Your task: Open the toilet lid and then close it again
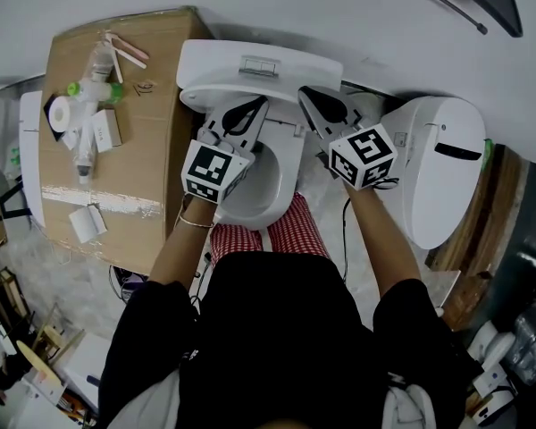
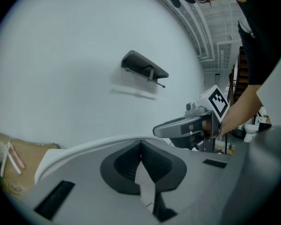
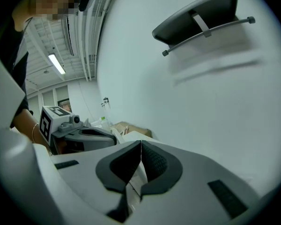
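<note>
Against the far wall, the toilet is set with its long axis running from the tank toward the person, the bowl's front pointed at the person's knees; a cardboard box is stood just to its left; the toilet lid appears raised against the tank, seen edge-on; the left gripper and right gripper are aimed at the tank, each with jaws pressed together tip to tip.
</note>
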Available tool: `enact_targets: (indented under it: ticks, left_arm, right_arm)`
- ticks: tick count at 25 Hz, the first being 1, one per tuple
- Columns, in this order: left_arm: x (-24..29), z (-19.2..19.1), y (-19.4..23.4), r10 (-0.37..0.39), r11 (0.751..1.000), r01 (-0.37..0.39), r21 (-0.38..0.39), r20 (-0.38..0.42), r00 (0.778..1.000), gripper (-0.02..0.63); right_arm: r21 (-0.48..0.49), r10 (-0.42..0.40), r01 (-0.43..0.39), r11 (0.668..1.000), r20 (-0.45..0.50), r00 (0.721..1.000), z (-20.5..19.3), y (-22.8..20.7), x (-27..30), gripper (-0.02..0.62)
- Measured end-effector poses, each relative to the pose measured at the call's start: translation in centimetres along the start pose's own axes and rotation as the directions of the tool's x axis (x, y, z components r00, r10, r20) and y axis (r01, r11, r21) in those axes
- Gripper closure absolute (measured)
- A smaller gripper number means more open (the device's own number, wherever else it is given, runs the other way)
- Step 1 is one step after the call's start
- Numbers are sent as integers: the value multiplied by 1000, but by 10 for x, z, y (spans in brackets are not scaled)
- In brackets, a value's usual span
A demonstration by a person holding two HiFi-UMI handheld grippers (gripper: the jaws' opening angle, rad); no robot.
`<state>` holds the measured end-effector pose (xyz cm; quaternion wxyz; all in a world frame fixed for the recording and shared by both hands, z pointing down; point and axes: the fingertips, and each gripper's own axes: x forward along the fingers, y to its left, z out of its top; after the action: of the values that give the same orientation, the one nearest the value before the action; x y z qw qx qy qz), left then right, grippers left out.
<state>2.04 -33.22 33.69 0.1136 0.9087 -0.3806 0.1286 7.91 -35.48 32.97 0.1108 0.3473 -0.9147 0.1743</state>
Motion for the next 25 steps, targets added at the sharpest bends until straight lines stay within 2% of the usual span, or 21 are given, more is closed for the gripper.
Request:
enact_targets:
  ticks: [9,20,25]
  left_arm:
    - [0,4,1,-6,1000,6,-14,12,1000,603]
    - [-5,1,1,-12,1000,12,-29,16,1000,603]
    - [-8,0,-2,-23,999,24,-23,24,999,602]
  right_arm:
    - [-14,-3,3,1000,-16,1000,1,1,2,577]
    - [24,49,-48,999,-44,998,-1,6,3,577]
    - [2,37,-37,999,-51,998,-1,9,3,577]
